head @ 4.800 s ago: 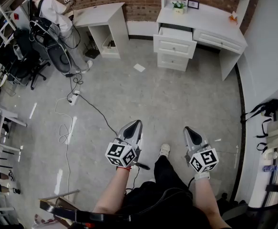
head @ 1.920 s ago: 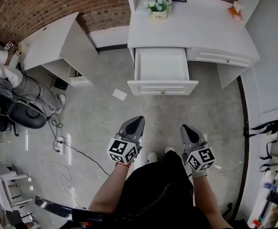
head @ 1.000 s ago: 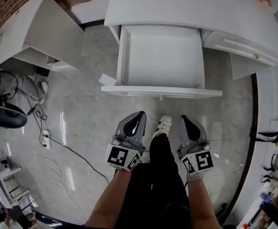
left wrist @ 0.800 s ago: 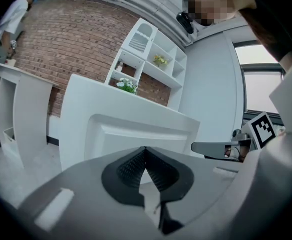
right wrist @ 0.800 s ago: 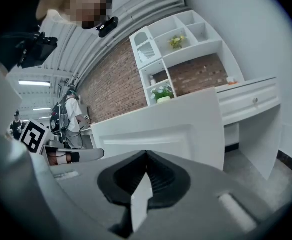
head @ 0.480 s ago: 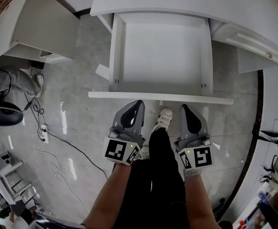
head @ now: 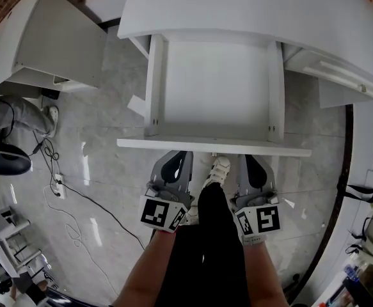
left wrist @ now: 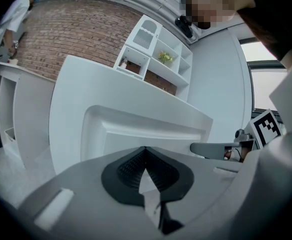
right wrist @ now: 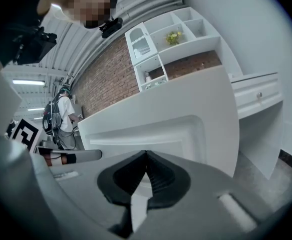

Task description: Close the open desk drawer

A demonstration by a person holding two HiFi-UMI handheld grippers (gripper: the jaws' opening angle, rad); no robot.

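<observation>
The drawer (head: 173, 144) stands pulled well out of the white table (head: 237, 8) in the head view, so the closing is not yet done; the whole push is left. Its tray looks bare, with nothing lying inside as far as this view shows. The left tool (head: 183, 154) and right tool (head: 247, 158) point at the front panel from just beside it, one on each side of the person's shoe (head: 220, 168) — I cannot tell from above whether either tip touches the panel.

In the left gripper view, the tool's jaws are pressed together with nothing between them, and the drawer's moulded front fills the space right ahead.

The right gripper view shows the same — jaws together on nothing, the front panel close before them, and a white shelf unit (right wrist: 161, 39) with a small plant (right wrist: 173, 36) above the table.
</observation>
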